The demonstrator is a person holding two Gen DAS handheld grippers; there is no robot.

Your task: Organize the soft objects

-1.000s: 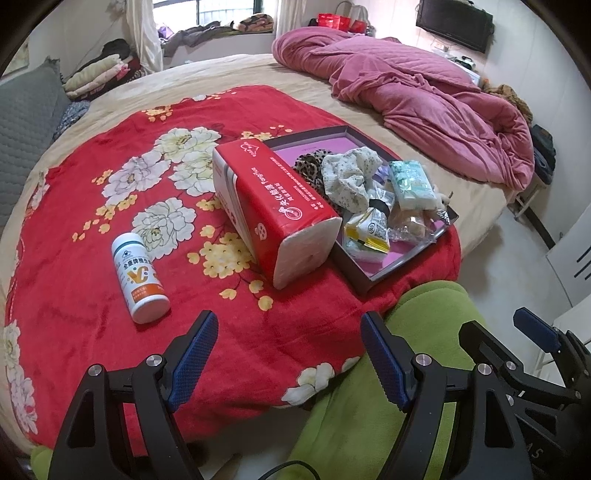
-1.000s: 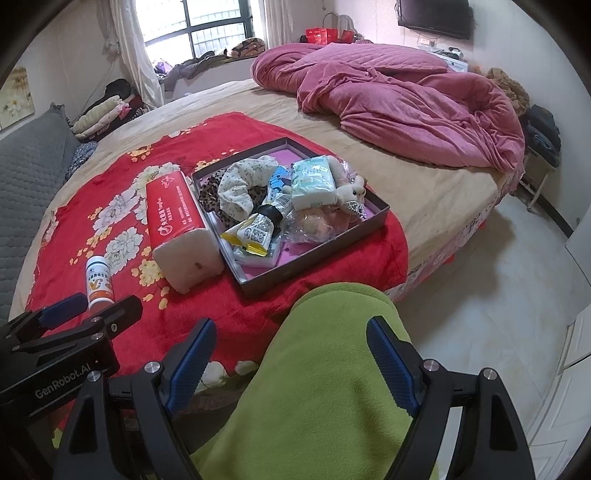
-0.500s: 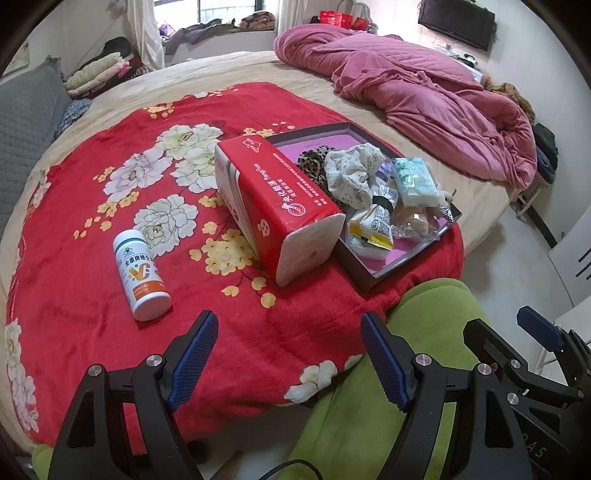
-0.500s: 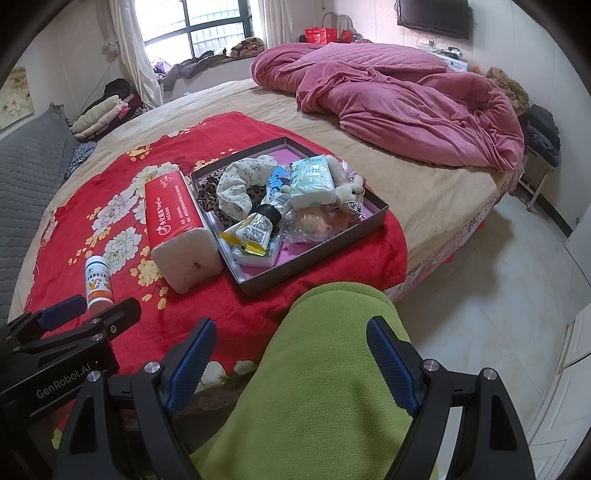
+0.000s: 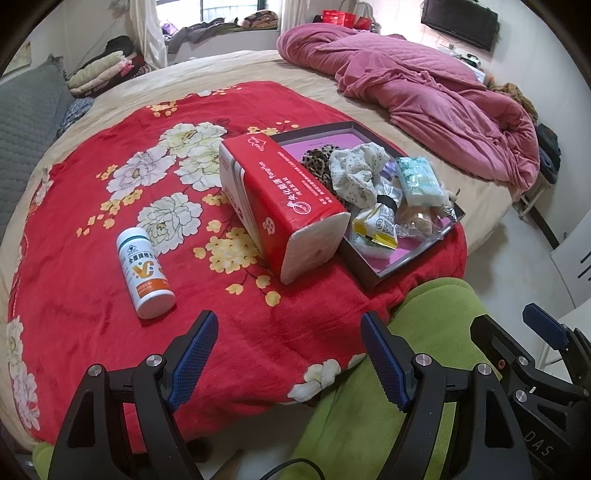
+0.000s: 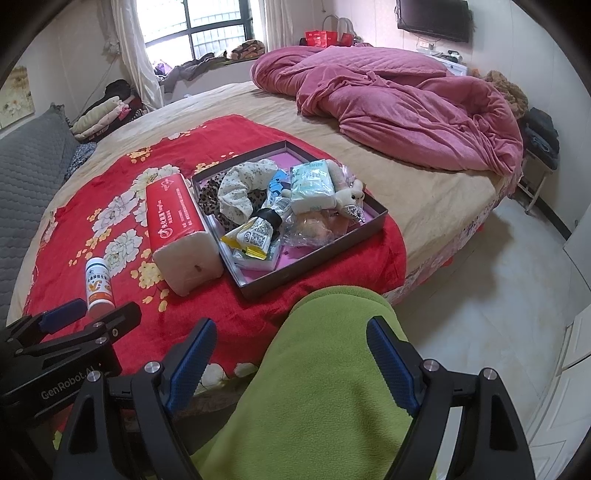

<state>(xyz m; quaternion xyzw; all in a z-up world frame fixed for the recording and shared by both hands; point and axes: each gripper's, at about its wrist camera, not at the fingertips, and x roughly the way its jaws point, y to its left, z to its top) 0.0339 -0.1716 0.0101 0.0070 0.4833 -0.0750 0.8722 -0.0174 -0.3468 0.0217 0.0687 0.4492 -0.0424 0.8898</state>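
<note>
On a red flowered blanket lies a dark tray with a pink floor. It holds a leopard-print scrunchie, a pale flowered scrunchie, a tissue packet, a small plush toy, a yellow tube and crinkled bags. A red tissue pack lies against the tray's left side. A white bottle lies further left. My left gripper hangs open over the blanket's near edge. My right gripper is open above a green-clad knee, holding nothing.
A crumpled pink quilt covers the bed's far right. A grey cushion lies at the left, folded clothes by the window. A wall screen hangs at the back right. Pale floor lies right of the bed.
</note>
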